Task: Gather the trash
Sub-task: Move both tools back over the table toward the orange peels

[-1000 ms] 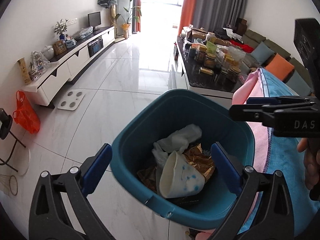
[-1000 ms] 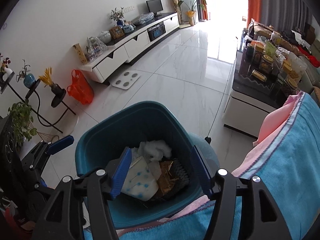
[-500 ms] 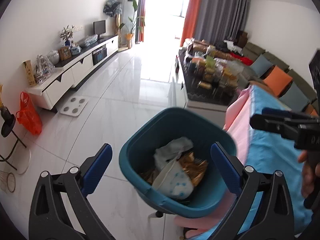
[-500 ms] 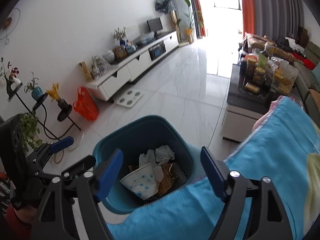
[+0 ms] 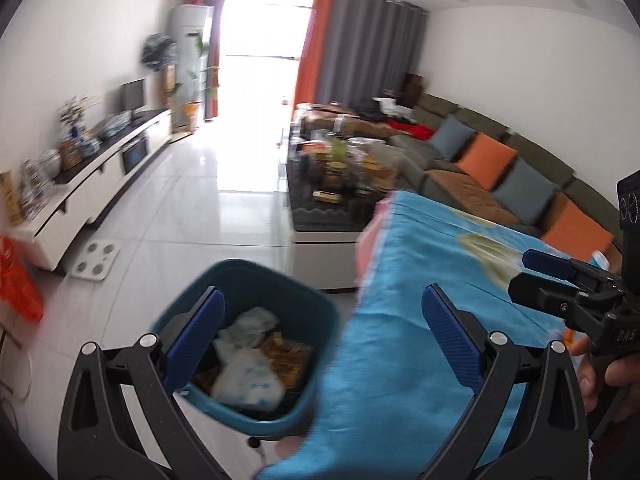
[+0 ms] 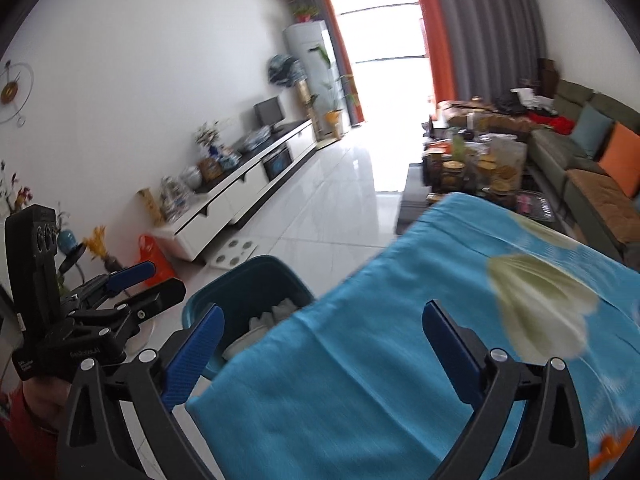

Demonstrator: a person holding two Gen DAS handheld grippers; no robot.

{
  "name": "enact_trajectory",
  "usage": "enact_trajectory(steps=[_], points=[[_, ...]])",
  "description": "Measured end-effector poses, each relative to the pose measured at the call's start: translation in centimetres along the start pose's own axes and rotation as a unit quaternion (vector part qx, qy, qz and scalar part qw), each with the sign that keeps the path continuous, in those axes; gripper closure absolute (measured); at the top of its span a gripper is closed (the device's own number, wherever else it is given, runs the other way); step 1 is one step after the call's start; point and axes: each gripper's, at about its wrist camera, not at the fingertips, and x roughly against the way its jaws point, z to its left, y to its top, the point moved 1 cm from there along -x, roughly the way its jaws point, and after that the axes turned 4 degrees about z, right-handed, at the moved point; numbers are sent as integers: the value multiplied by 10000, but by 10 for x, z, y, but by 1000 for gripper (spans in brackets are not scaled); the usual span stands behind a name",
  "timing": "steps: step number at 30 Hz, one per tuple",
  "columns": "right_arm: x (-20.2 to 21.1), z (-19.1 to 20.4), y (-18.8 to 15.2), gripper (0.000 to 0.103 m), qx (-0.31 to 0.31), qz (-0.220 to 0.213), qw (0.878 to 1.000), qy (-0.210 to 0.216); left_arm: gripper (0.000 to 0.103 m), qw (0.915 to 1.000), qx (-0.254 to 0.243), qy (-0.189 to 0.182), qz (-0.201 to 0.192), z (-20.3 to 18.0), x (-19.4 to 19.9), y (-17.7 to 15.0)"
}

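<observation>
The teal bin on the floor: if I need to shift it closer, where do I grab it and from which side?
Judging from the left wrist view, grip the teal bin by its thin upper rim, coming straight down from above on the floor side, one finger inside, one outside. The blue cloth crowds its other side, and trash fills its middle.

Teal bin [image 5: 256, 280], blue-dotted white cup [image 5: 248, 380] (cloth [image 6: 380, 360]: turquoise w/ pale leaves)

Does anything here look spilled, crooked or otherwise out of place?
Nothing looks spilled. The trash, a spotted paper cup, tissues and gold wrappers, sits inside the teal bin on the floor. Only an orange bag slumped by the white cabinet looks a little untidy.
</observation>
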Motion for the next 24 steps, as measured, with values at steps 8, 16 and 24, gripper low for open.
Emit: enact_trajectory(steps=[8, 16, 24], points=[[47, -34, -36, 7, -346, -378, 9973, -533, 6, 9972, -441, -579, 146, -71, -6, -11], [98, -69, -78, 7, -814, -789, 9864, -1190, 6, 9885, -1000, -1138, 30, -147, -9, -30], [137, -89, -116, 7, -1162, -1037, 9735, -1675, 6, 9757, -1464, -1601, -320, -208, 4, -40]])
